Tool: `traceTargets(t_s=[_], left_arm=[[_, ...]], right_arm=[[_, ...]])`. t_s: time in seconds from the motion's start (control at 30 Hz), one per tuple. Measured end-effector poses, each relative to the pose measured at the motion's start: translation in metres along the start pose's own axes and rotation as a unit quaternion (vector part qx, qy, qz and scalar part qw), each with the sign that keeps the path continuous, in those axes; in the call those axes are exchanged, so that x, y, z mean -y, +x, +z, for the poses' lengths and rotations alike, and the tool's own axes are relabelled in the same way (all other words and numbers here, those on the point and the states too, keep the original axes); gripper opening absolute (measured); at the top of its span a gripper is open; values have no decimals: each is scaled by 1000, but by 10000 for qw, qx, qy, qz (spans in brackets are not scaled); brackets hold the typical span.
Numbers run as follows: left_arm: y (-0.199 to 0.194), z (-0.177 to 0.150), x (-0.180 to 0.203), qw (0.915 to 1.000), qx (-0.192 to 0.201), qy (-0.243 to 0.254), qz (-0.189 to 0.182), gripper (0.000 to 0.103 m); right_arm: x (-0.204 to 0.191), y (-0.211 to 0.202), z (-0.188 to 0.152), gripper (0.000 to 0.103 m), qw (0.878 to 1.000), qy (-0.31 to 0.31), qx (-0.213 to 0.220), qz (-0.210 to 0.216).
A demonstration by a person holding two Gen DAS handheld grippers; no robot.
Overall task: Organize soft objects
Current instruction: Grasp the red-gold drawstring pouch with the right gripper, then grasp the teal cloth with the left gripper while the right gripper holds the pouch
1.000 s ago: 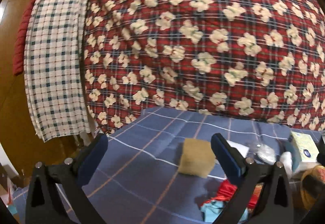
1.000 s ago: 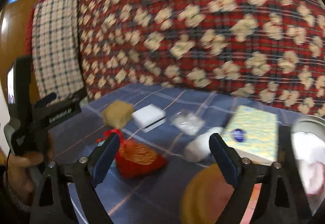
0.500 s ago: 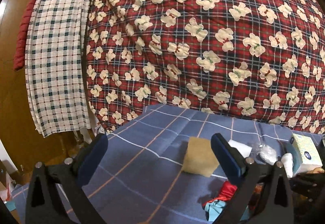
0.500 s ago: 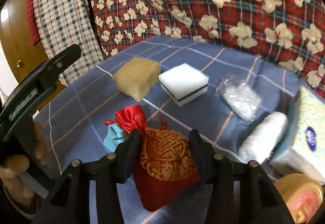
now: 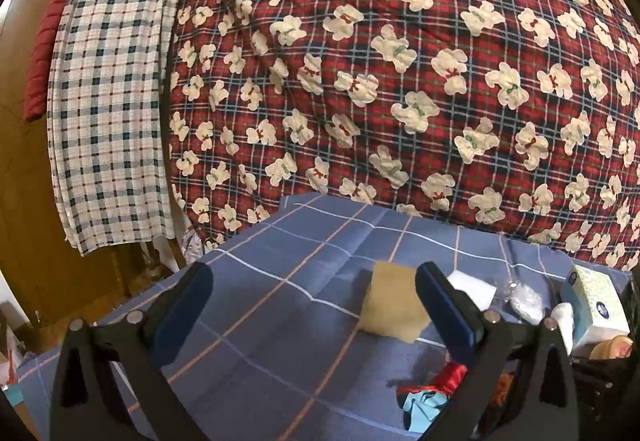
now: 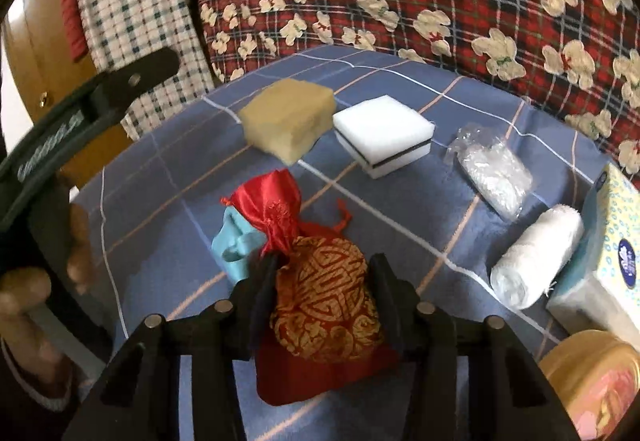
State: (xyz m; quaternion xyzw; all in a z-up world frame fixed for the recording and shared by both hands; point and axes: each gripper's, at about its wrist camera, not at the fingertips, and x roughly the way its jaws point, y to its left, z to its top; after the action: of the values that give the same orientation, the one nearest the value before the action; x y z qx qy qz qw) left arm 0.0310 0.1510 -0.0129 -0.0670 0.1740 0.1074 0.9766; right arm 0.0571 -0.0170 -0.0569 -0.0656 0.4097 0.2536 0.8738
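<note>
My right gripper (image 6: 322, 277) points down at a blue checked cloth (image 6: 168, 177) spread over the work surface. Its jaws are closing, and a red and gold pouch (image 6: 324, 305) sits between them, with both fingers against its sides. The pouch lies on the cloth, its tied red neck fanning out away from me. A small light blue item (image 6: 234, 241) lies just beside the neck, on the left; I cannot tell what it is.

Beyond the pouch, a tan sponge (image 6: 290, 119) and a white sponge (image 6: 384, 133) with a dark stripe sit side by side, close together. To the right of them lie a clear plastic packet (image 6: 494, 169), then a rolled white towel (image 6: 536, 257), then a tissue box (image 6: 612, 237) at the cloth's right edge. A round gold tin (image 6: 592, 373) shows at the lower right.

My left gripper (image 5: 312, 305) hangs over the cloth's left part, jaws wide apart with nothing between them. In the right view a hand (image 6: 38, 285) holds it at the left edge.

A red plaid quilt (image 5: 400, 61) printed with bears rises behind the cloth, with a checked towel (image 5: 112, 101) hanging to its left.
</note>
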Motion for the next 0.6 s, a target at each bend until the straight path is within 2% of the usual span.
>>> traceTargets(t_s=[0.17, 0.23, 0.37, 0.43, 0.57, 0.6], left_arm=[[-1, 0, 2, 9999, 46, 79, -47, 103], [-1, 0, 3, 9999, 36, 113, -73, 103], [-3, -1, 5, 9998, 54, 141, -150, 103], [-3, -1, 5, 9996, 20, 137, -243, 103], [-2, -4, 11, 9978, -176, 203, -609, 103], [-1, -5, 14, 9959, -310, 246, -819, 103]], right_arm=[[0, -8, -8, 27, 10000, -26, 47, -67], [2, -17, -11, 22, 9996, 107, 244, -120], [10, -42, -13, 21, 9948, 448, 913, 20], [16, -59, -12, 21, 9887, 644, 1350, 115], [18, -84, -13, 21, 9771, 723, 2000, -31], [18, -91, -14, 21, 9736, 716, 2164, -139]])
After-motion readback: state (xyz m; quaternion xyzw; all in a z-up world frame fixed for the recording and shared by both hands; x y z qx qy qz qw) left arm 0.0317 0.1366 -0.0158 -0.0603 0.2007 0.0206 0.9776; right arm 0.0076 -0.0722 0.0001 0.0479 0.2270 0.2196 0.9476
